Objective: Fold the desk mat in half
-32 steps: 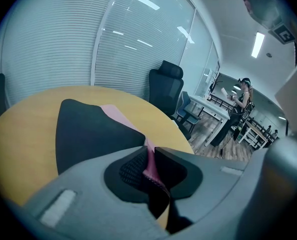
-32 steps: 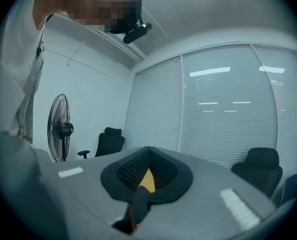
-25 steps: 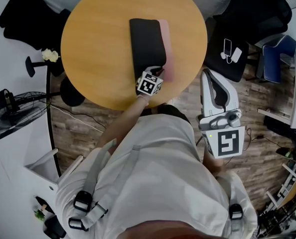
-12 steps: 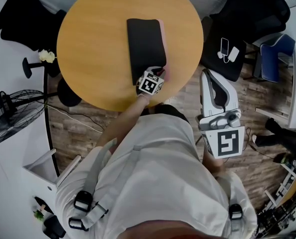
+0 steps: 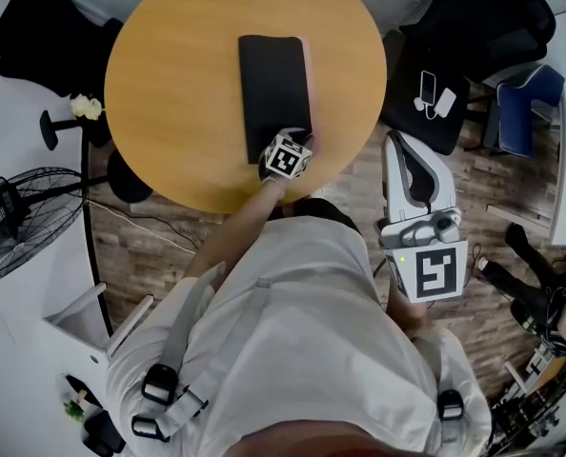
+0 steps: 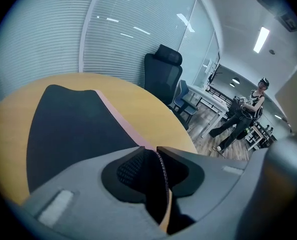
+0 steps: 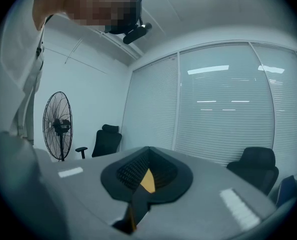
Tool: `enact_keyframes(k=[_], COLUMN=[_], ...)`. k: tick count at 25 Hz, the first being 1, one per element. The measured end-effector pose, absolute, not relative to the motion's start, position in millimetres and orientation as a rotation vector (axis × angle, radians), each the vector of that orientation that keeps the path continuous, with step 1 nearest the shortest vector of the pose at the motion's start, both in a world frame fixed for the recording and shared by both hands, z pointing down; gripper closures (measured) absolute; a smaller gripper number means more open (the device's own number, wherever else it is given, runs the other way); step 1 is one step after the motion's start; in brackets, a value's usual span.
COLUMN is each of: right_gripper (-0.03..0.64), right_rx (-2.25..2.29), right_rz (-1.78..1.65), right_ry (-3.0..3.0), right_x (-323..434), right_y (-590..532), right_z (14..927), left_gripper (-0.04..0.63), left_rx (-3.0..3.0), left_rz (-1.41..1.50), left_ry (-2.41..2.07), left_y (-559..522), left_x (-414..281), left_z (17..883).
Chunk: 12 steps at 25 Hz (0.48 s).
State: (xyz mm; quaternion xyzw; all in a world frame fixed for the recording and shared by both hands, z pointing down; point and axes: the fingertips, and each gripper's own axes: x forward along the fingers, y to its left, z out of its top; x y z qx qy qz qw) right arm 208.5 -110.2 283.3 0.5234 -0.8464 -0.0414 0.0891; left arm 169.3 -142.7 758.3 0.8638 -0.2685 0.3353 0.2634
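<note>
The person wears a loose white short-sleeved shirt (image 5: 302, 350), creased across the back. Grey webbing straps (image 5: 190, 322) run over the left shoulder to black buckles (image 5: 157, 386) (one more black buckle sits at the right shoulder). A black camera (image 7: 133, 31) is mounted at the head. The right gripper (image 5: 397, 143) has a pale grey shell with a dark inlay, black ribbed pads (image 7: 131, 169), and a marker cube (image 5: 426, 271) printed with a black-and-white square pattern.
</note>
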Motion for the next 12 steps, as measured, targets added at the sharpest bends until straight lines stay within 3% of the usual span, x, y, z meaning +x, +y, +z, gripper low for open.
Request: enact_keyframes(k=[3,12], right_gripper=[0.612,0.612], right_rx=[1.561,1.557], right_rz=[-0.12,-0.107], right_ry=[-2.516,-2.51], right_x=[212,206], right_y=[-112,-118], right_z=[285,290], left_gripper=[0.483,0.492], left_rx=[2.323,2.36], left_rz=[0.909,0.791], left_ry=[-0.701,-0.766], left_y=[-140,-153], left_x=[174,157], left_z=[764,730])
